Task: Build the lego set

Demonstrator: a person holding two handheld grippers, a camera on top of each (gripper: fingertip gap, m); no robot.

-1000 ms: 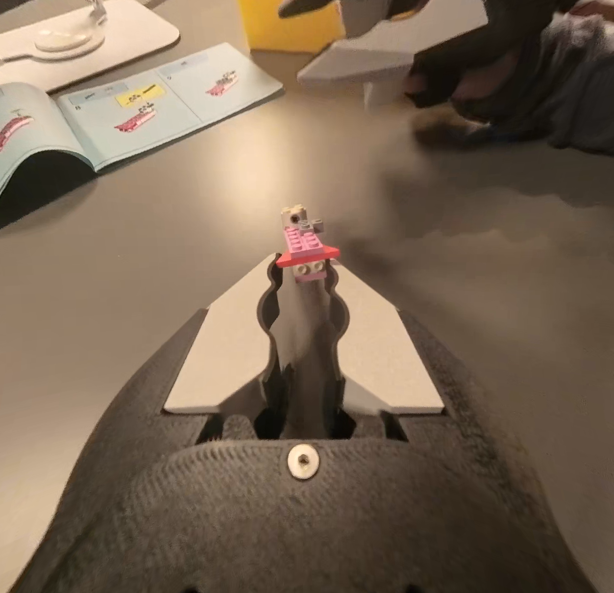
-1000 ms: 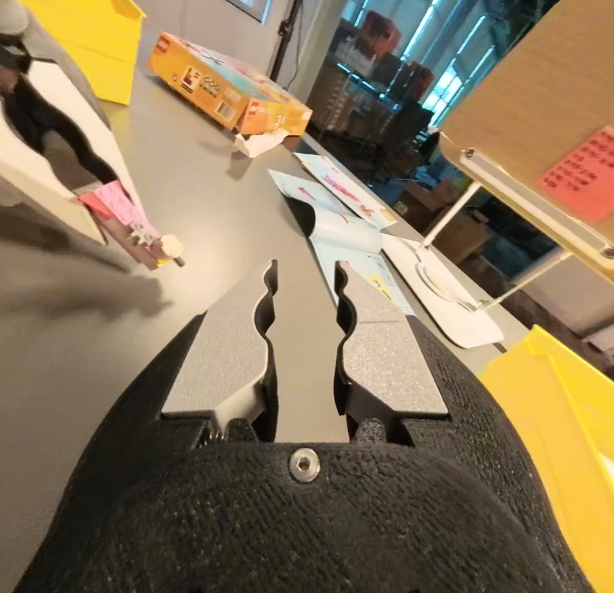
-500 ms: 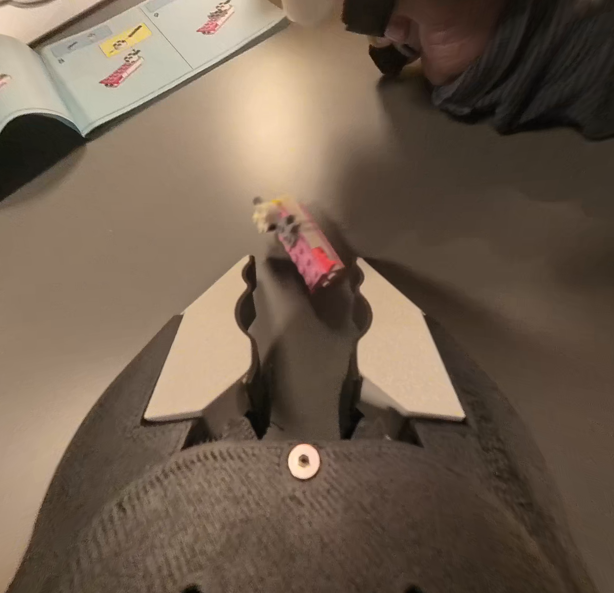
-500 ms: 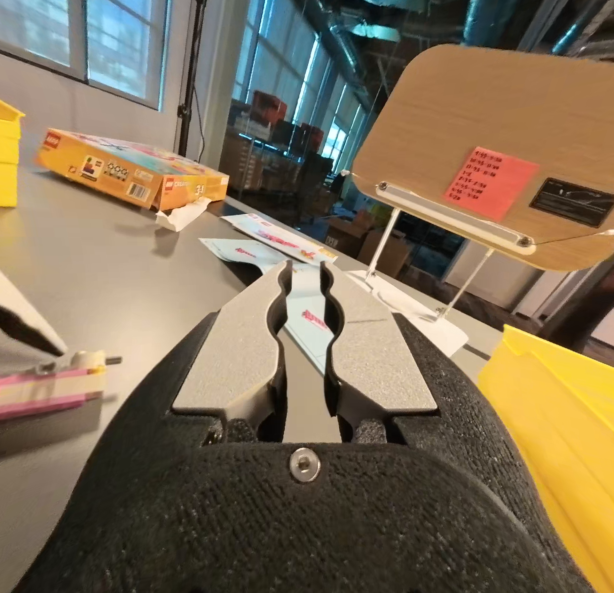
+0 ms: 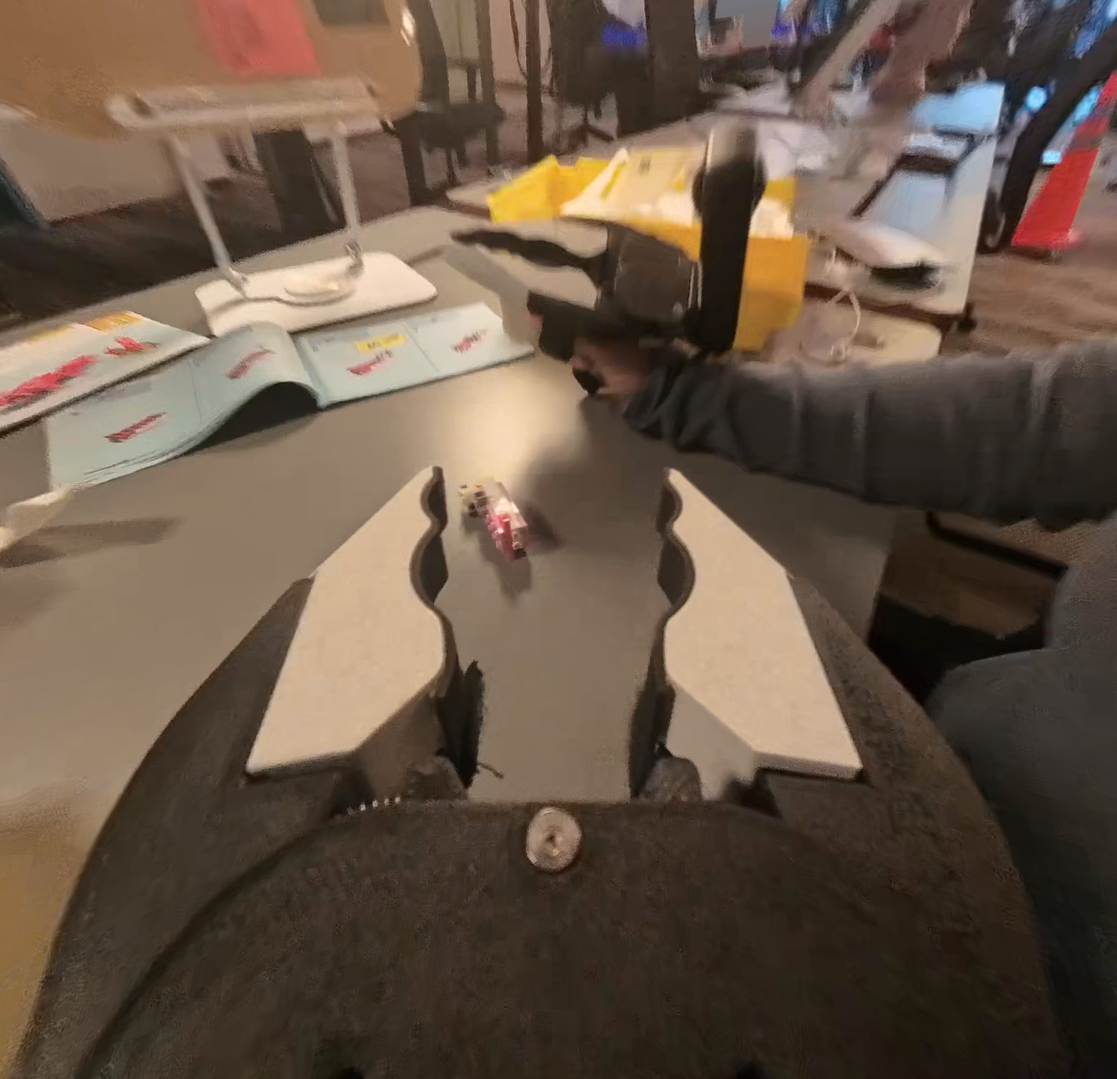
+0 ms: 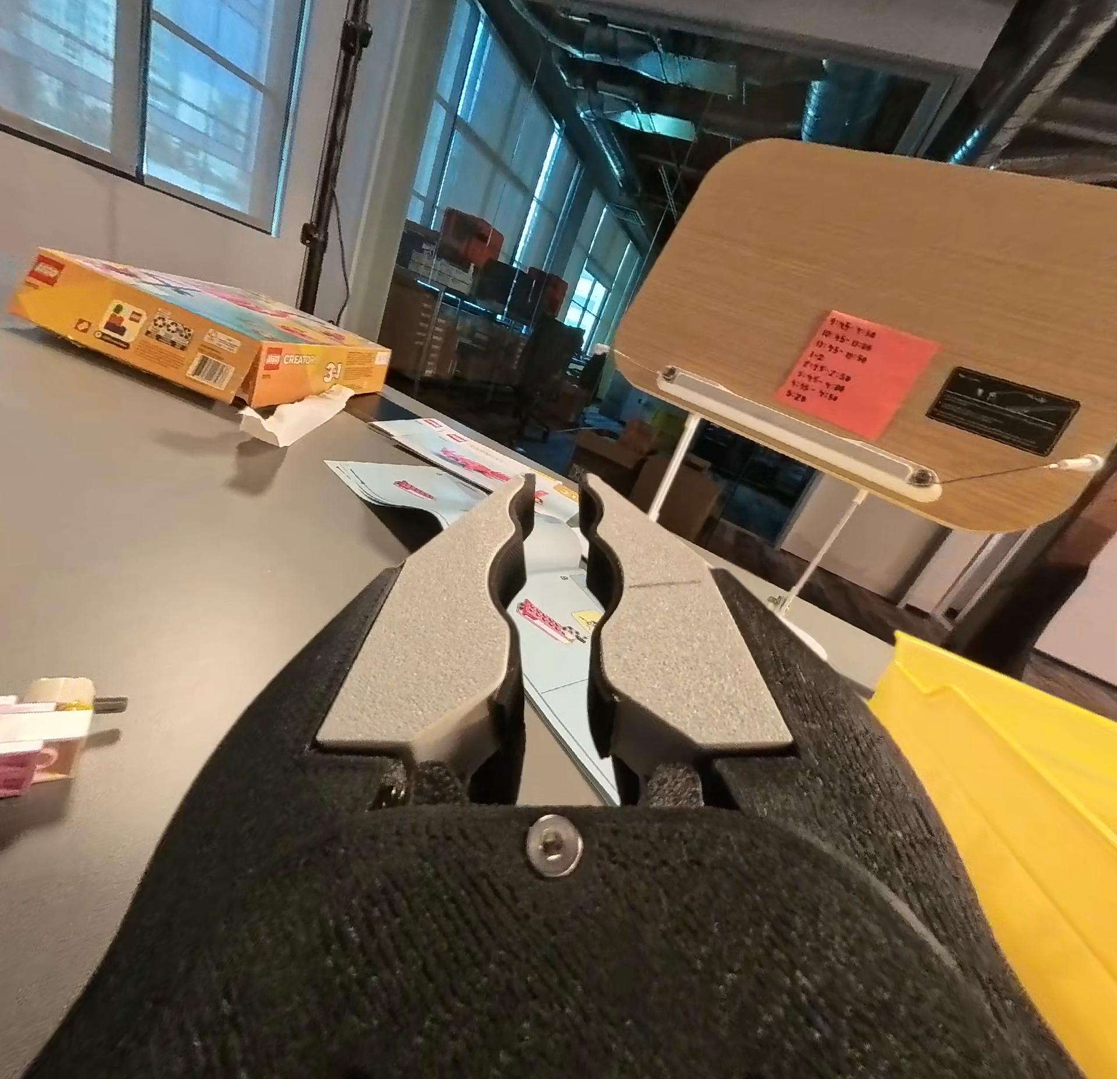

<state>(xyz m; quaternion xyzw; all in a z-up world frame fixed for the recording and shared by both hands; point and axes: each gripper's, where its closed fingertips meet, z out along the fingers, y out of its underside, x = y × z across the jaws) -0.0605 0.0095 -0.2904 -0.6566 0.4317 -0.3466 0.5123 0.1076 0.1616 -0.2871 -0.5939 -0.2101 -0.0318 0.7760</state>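
A small pink, red and white brick assembly [image 5: 495,521] lies on its side on the grey table [image 5: 242,566]. My left gripper [image 5: 551,475] is wide open and holds nothing; the assembly lies on the table ahead of its fingertips, nearer the left one, and touches neither. In the right wrist view the assembly [image 6: 36,729] shows at the left edge. My right gripper [image 6: 556,481] has its fingers a narrow gap apart with nothing between them, above the open booklet [image 6: 562,627]. It also shows in the left wrist view [image 5: 471,238], held by a hand with a grey sleeve [image 5: 876,421].
Open instruction booklets [image 5: 375,348] lie at the far left. A wooden book stand [image 6: 846,336] on a white base [image 5: 314,288] stands behind them. A yellow bin [image 6: 997,808] is at the right. An orange box [image 6: 199,336] and crumpled paper [image 6: 290,421] lie farther back. One gripper's finger ends stand about 25 cm off the other's.
My left gripper opened and let go of the brick assembly, which dropped onto the table on its side; the gripper drew back. My right gripper narrowed and moved away toward the booklet.
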